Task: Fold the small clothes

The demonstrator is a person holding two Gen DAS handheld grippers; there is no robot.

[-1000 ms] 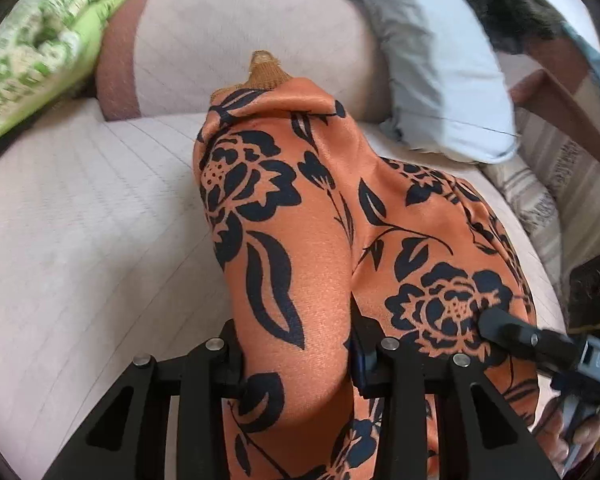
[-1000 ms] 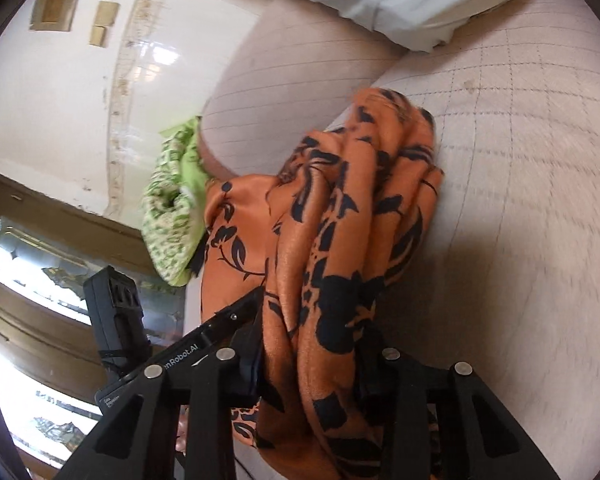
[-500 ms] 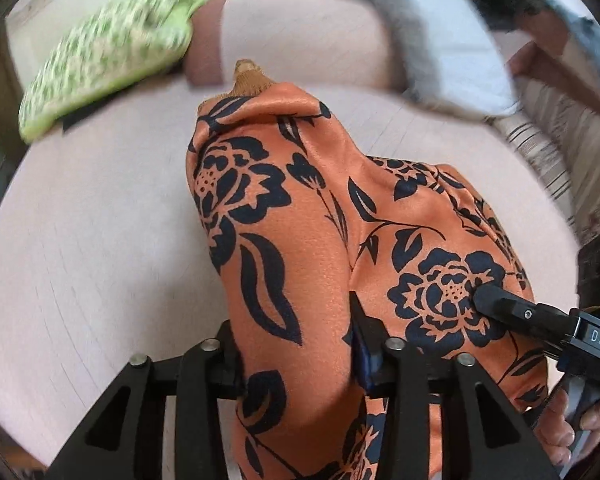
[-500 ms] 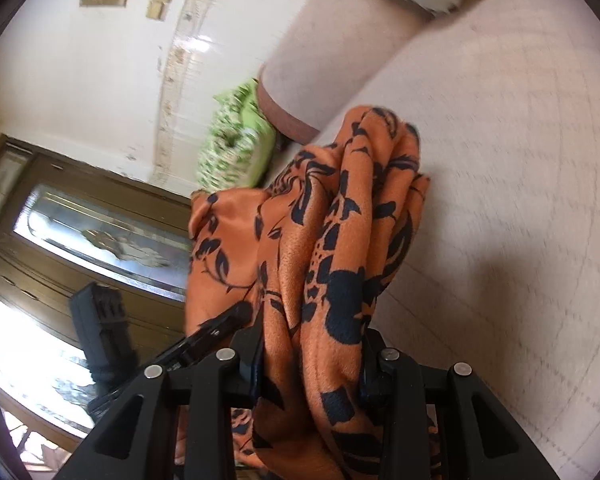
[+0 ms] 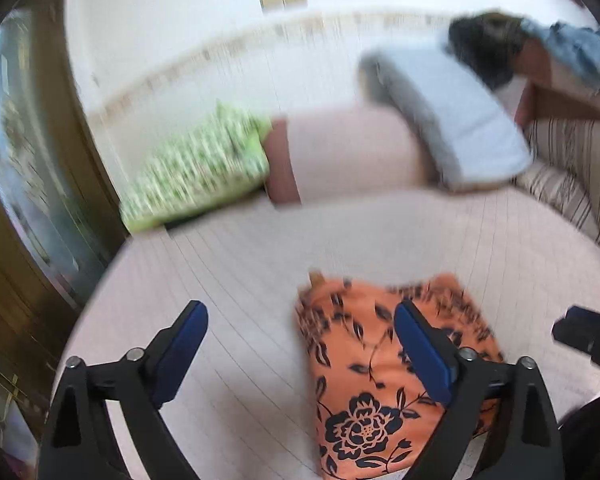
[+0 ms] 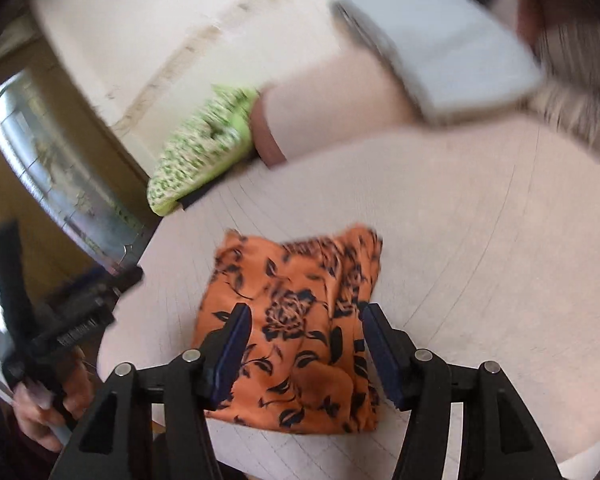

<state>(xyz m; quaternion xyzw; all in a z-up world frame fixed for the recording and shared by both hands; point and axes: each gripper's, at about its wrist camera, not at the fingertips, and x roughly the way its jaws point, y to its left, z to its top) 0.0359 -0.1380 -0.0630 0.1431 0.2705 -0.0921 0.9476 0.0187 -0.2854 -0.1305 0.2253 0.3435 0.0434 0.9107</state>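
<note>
In the left wrist view, the left gripper (image 5: 300, 344) is seen spread wide and empty, its jaws having just been opening; the folded orange garment (image 5: 384, 376) lies flat on the bed (image 5: 240, 264), below and toward its right finger. In the right wrist view, the right gripper (image 6: 304, 344), also just opened and holding nothing, is centred above the garment (image 6: 296, 344), so it is judged the nearer; the cloth's long axis runs away from it, near the bed's front edge.

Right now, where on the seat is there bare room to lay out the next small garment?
The seat is bare to the right of the folded orange floral cloth, up to the grey pillow. A second bare strip runs between the cloth and the pink bolster. It is crowded at the back left corner, where the green patterned cushion lies.
</note>
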